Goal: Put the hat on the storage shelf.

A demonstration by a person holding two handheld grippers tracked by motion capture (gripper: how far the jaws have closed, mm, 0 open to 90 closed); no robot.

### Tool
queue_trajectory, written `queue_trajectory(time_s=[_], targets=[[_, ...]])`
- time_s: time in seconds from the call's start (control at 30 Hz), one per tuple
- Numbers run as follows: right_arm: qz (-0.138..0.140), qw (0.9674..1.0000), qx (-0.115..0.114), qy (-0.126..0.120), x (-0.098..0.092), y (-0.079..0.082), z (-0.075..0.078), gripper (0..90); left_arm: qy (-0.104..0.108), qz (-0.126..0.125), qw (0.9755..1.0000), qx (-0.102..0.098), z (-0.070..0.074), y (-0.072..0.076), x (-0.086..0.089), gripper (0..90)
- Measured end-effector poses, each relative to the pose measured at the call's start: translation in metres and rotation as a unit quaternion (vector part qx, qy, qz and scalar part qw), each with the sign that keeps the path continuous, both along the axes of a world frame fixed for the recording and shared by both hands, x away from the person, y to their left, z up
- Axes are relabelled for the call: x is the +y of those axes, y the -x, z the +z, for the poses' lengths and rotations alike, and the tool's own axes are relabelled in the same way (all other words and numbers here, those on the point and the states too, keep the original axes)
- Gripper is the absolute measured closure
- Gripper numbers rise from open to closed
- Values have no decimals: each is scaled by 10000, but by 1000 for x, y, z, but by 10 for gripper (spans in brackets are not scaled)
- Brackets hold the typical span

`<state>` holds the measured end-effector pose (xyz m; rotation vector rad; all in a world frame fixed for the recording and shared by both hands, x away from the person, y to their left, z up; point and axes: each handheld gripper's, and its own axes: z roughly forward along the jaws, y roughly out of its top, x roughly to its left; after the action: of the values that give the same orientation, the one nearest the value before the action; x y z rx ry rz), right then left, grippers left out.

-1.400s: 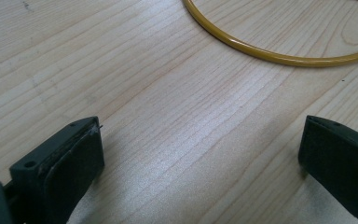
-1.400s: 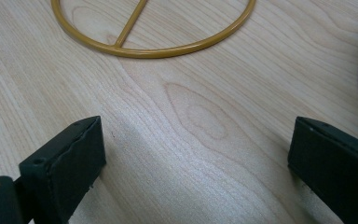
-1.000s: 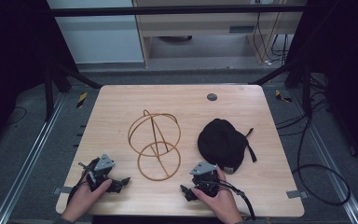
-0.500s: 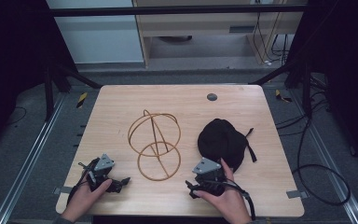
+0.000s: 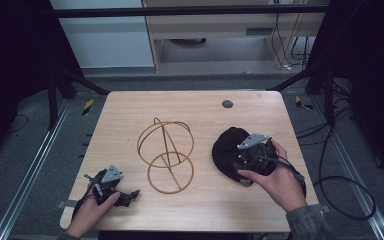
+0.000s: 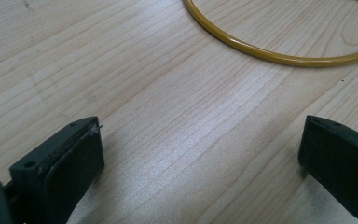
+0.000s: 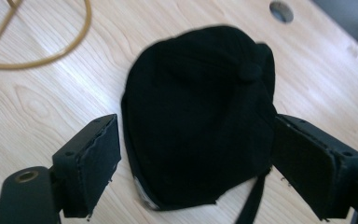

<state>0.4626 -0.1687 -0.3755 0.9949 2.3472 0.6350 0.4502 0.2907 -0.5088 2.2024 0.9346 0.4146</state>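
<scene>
A black cap (image 7: 200, 116) lies flat on the wooden table (image 5: 200, 115), directly beneath the right gripper (image 5: 240, 162). In the right gripper view its crown button faces up, a strap trailing toward the camera, its long axis running away from the jaws. Those jaws, wide but just closing, hang above the cap, gripping nothing. A wire globe stand (image 5: 166, 155) sits beside it. The left gripper (image 5: 130, 195) rests wide open and empty on the table.

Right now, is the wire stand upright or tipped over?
Upright. The wire stand rests on its base ring flat on the table, with its rounded frame rising above it. The black cap lies beside it.
</scene>
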Motion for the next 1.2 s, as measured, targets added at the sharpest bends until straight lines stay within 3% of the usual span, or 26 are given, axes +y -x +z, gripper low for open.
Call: queue_trajectory(time_s=[0.27,0.37,0.67,0.9,1.2], targets=[[8,9977,675,108,-14,-28,7,181,-1,-4,10000,3,0,0,0,0],[10,9957,893,247,-15,-40,8,189,0,-3,10000,1,0,0,0,0],[173,9882,1494,288,-4,-73,14,279,21,11,10000,-1,0,0,0,0],[0,9829,1809,350,6,-96,2,348,10,0,10000,-10,0,0,0,0],[-141,9798,1977,261,5,-116,-9,403,8,1,10000,-7,0,0,0,0]])
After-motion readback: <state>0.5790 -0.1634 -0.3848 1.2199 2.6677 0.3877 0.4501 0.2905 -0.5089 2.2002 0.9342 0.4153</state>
